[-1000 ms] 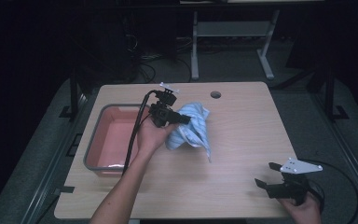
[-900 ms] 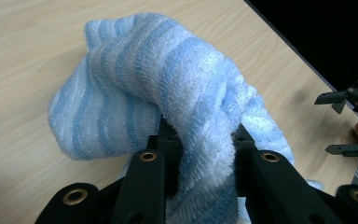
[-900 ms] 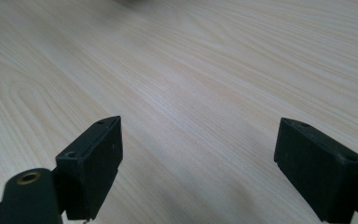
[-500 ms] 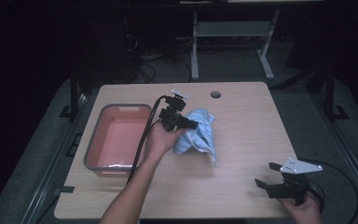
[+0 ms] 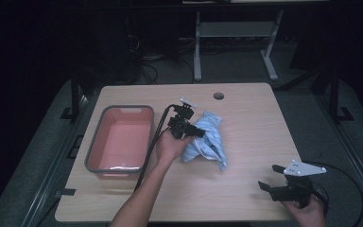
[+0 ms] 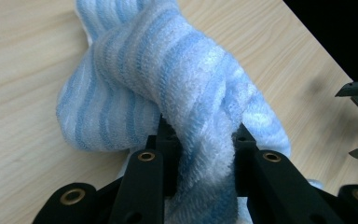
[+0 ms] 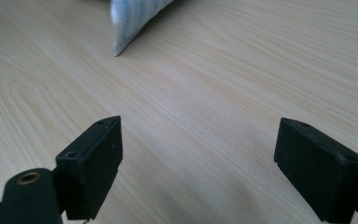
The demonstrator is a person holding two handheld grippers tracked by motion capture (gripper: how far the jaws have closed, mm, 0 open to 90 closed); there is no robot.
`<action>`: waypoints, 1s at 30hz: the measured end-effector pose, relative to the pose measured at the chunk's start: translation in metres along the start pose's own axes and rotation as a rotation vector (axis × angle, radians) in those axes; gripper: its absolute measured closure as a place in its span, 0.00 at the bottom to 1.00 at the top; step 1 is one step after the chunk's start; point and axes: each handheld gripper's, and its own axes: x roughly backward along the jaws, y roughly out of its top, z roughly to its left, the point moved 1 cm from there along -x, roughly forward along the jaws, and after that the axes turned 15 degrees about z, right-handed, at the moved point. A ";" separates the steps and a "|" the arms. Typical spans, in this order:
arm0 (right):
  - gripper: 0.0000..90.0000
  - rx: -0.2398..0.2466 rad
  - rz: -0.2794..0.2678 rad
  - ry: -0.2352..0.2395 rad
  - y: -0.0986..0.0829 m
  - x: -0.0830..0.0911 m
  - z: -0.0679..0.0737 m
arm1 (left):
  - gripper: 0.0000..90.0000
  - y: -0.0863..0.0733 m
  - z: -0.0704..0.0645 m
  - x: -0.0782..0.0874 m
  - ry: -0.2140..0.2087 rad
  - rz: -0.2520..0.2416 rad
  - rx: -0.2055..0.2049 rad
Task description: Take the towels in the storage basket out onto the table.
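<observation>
A blue-and-white striped towel (image 5: 208, 139) lies bunched near the middle of the wooden table (image 5: 246, 118). My left gripper (image 5: 196, 133) is shut on a thick fold of the towel (image 6: 186, 93), which bulges out between its jaws. My right gripper (image 5: 270, 177) rests near the table's front right corner, held by a hand, with its jaws wide open and nothing between them. In the right gripper view a pointed corner of the towel (image 7: 130, 23) lies ahead on the bare wood, well beyond the right gripper (image 7: 198, 154).
A grey-rimmed tub (image 5: 94, 146) with a pink inside stands on the left side of the table, beside my left forearm. A round cable hole (image 5: 219, 96) sits near the table's far edge. A cable (image 5: 153, 142) trails from the left gripper.
My left gripper has carried the towel to the right, away from the tub, and a little toward the front. The right gripper has stayed still.
</observation>
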 end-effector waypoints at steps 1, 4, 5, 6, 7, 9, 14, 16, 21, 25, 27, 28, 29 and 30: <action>0.16 0.000 0.000 0.000 0.000 0.000 0.000 | 0.80 0.000 0.000 -0.003 0.000 0.000 0.002; 0.16 0.004 0.000 -0.001 0.000 0.000 0.000 | 0.80 0.000 -0.001 -0.009 -0.007 0.007 0.003; 0.16 0.003 0.001 0.000 0.000 0.000 0.000 | 0.80 0.000 -0.001 -0.012 -0.008 0.008 0.004; 0.16 0.000 0.002 0.001 0.000 0.000 0.000 | 0.79 0.000 -0.001 -0.013 -0.009 0.010 0.004; 0.16 0.000 0.002 0.001 0.000 0.000 0.000 | 0.79 0.000 -0.001 -0.015 -0.010 0.011 0.004; 0.16 -0.001 0.002 0.002 0.000 0.000 0.001 | 0.79 0.000 -0.001 -0.018 -0.013 0.010 0.008; 0.16 -0.002 0.005 0.003 0.000 0.000 0.001 | 0.78 0.000 0.000 -0.027 -0.015 0.021 0.012; 0.16 -0.002 0.003 0.003 0.000 0.000 0.001 | 0.78 0.001 -0.001 -0.030 -0.015 0.016 0.019; 0.16 -0.003 0.004 0.003 0.000 0.000 0.001 | 0.77 0.002 -0.002 -0.036 -0.018 0.021 0.017; 0.16 0.000 0.001 0.003 0.000 0.000 0.000 | 0.76 0.002 -0.003 -0.040 -0.020 0.018 0.021; 0.16 0.002 0.000 0.002 -0.001 0.000 0.000 | 0.75 0.002 -0.004 -0.041 -0.021 0.024 0.019; 0.16 -0.001 0.002 0.003 -0.001 0.000 0.000 | 0.74 0.002 -0.004 -0.042 -0.021 0.022 0.017; 0.16 0.000 0.002 0.002 -0.001 0.000 0.000 | 0.73 0.002 -0.004 -0.042 -0.020 0.020 0.017; 0.16 0.001 0.001 0.002 -0.001 0.000 0.000 | 0.73 0.002 -0.004 -0.042 -0.020 0.019 0.018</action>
